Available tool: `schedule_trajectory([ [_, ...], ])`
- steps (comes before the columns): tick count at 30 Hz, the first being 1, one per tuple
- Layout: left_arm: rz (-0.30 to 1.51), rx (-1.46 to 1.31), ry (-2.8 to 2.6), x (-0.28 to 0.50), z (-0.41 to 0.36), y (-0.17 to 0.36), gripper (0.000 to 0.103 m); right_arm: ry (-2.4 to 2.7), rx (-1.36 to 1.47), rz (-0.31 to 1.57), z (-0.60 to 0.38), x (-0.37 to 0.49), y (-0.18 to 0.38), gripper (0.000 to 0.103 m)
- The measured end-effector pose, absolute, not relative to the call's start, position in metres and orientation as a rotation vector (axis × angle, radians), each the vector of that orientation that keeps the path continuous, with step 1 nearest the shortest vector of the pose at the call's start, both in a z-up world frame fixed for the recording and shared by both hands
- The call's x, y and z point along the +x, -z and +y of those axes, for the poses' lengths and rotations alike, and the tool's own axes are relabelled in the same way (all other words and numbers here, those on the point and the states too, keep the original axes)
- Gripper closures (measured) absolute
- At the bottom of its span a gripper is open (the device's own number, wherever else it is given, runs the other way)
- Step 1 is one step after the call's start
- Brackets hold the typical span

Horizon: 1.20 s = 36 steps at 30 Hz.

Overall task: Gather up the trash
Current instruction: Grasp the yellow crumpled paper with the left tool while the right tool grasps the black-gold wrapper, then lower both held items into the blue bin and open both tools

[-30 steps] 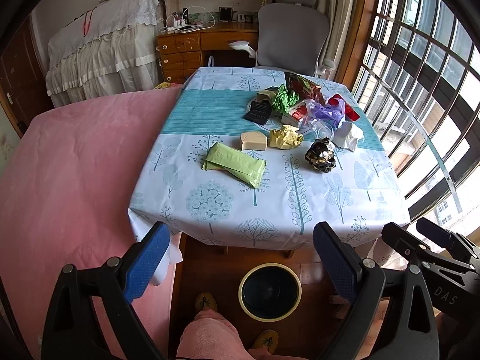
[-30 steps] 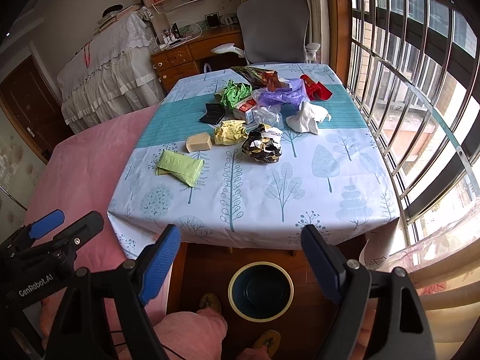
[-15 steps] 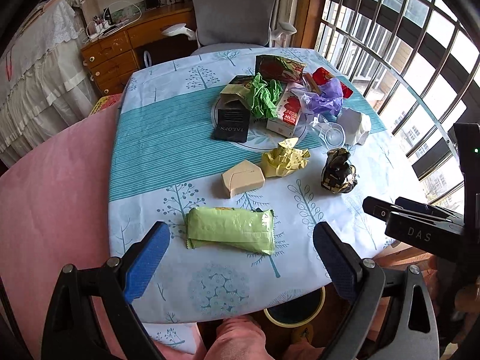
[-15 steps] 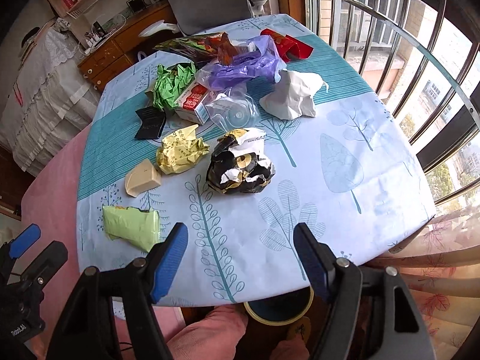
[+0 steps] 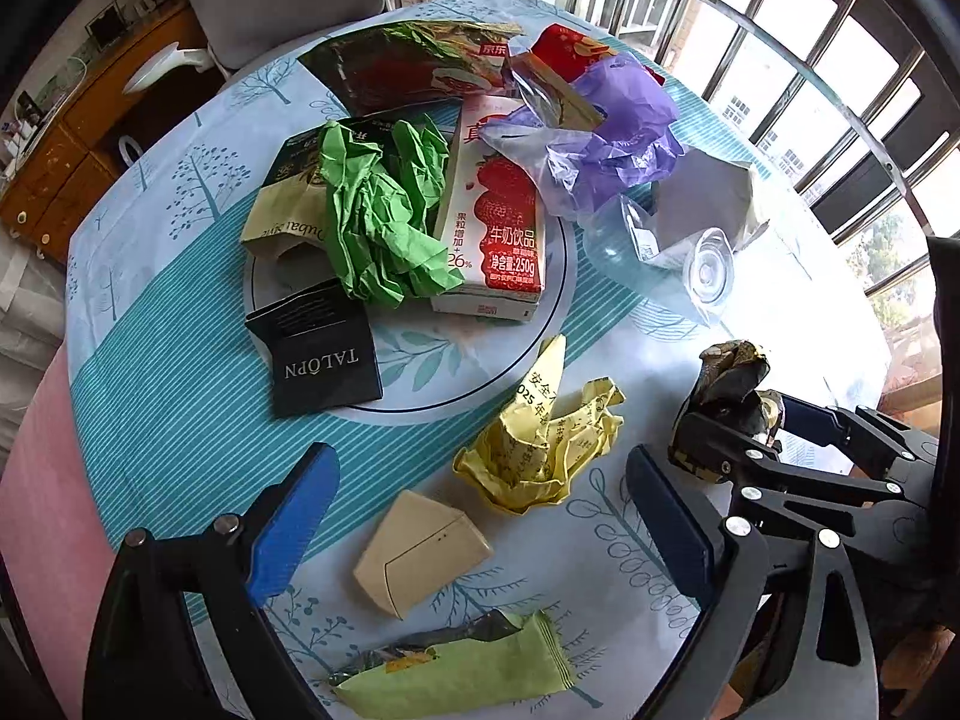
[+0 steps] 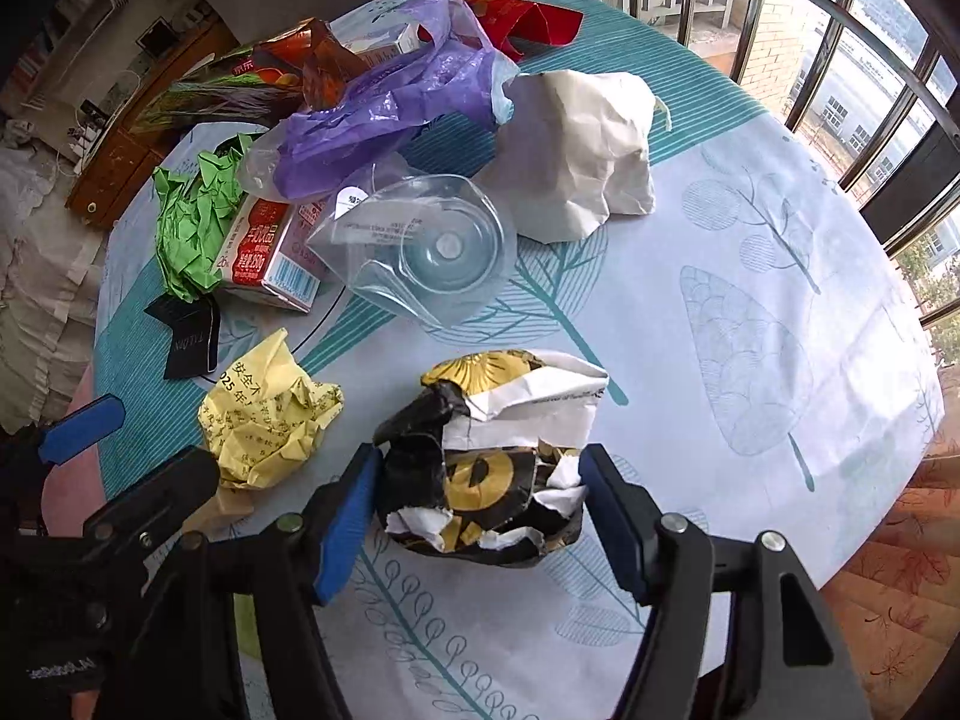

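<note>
Tree-print tablecloth [image 6: 750,330] piled with trash | right gripper [image 6: 480,480] closing around black-gold crumpled wrapper [image 6: 486,450], pads not quite touching | left gripper [image 5: 480,516] wide, narrowing over tan wedge box [image 5: 420,552]

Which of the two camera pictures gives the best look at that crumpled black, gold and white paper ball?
The right wrist view: the crumpled black-and-gold ball fills the middle, between the closing right gripper. The left wrist view shows only part of it near the right edge, behind that gripper's fingers.
</note>
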State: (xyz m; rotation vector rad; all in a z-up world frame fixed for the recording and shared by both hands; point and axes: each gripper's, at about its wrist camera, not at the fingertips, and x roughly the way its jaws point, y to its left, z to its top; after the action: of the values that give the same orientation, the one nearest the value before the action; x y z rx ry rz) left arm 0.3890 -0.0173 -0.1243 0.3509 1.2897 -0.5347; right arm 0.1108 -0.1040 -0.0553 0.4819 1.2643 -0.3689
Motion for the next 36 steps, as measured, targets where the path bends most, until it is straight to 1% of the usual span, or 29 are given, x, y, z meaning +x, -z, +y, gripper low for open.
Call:
schedule_trajectory([
  [3, 1.369, 0.365, 0.566, 0.4, -0.029, 0.145, 0.022, 0.369, 0.505, 1.262, -0.112, 0.103, 0.053, 0.044],
  [4, 1.397, 0.365, 0.574, 0.403, -0.031, 0.153, 0.023, 0.366, 0.51, 1.263, -0.115, 0.101, 0.053, 0.044],
  [5, 1.42, 0.368, 0.58, 0.405, -0.033, 0.159, 0.028, 0.362, 0.512, 1.264, -0.115, 0.1, 0.052, 0.045],
  [7, 1.452, 0.348, 0.614, 0.405, -0.037, 0.167, 0.031, 0.36, 0.502, 1.266, -0.117, 0.099, 0.048, 0.046],
  [8, 1.464, 0.338, 0.629, 0.405, -0.039, 0.17, 0.04, 0.36, 0.495, 1.267, -0.117, 0.098, 0.047, 0.046],
  [9, 1.479, 0.349, 0.631, 0.404, -0.042, 0.173, 0.056, 0.36, 0.488, 1.269, -0.115, 0.099, 0.047, 0.046],
  [10, 1.458, 0.376, 0.627, 0.399, -0.046, 0.173, 0.055, 0.357, 0.483, 1.269, -0.114, 0.098, 0.045, 0.047],
  [13, 1.441, 0.423, 0.636, 0.386, -0.056, 0.174, 0.061, 0.345, 0.474, 1.26, -0.112, 0.093, 0.039, 0.047],
  [15, 1.453, 0.41, 0.648, 0.382, -0.061, 0.175, 0.064, 0.344, 0.458, 1.254, -0.11, 0.091, 0.033, 0.048],
  [18, 1.427, 0.386, 0.653, 0.368, -0.061, 0.164, 0.065, 0.334, 0.444, 1.238, -0.11, 0.085, 0.02, 0.048],
  [30, 1.253, 0.297, 0.618, 0.304, -0.032, 0.075, 0.065, 0.234, 0.395, 1.171, -0.1, 0.046, -0.027, 0.048],
  [36, 1.179, 0.272, 0.548, 0.267, -0.016, 0.03, 0.065, 0.128, 0.352, 1.098, -0.099, 0.03, -0.053, 0.048],
])
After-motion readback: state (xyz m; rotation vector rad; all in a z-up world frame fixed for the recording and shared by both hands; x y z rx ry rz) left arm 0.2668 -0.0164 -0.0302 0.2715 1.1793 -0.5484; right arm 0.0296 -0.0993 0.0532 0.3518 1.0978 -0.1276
